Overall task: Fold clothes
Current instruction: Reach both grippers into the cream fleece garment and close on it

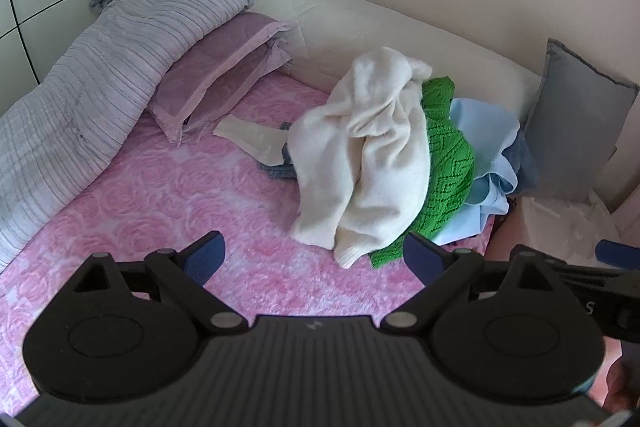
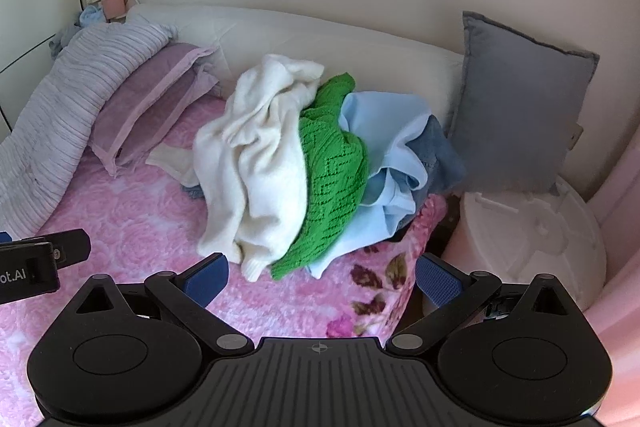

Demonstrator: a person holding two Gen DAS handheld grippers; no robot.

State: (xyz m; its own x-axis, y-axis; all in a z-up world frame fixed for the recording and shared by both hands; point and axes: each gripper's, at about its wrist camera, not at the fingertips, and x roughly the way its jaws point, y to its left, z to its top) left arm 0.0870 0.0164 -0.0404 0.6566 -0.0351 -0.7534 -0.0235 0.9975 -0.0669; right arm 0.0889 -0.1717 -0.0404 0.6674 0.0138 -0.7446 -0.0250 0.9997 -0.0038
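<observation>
While right wrist view alone shows white round container [image 2: 532, 231] right of bed, left gripper [image 1: 314, 259] spread wide, empty, over pink bedspread [image 1: 168, 199]. Right gripper [image 2: 322, 277] likewise apart, empty, level. Ahead: clothes pile [image 2: 288, 163], cream sweater [image 1: 360, 151] topmost, green knit [image 2: 332, 175] beside.

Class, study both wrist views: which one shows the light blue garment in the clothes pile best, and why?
The right wrist view. There the light blue garment spreads open beside the green knit, its folds visible down to the pink blanket. In the left wrist view it is half hidden behind the green knit and the cream sweater.
</observation>
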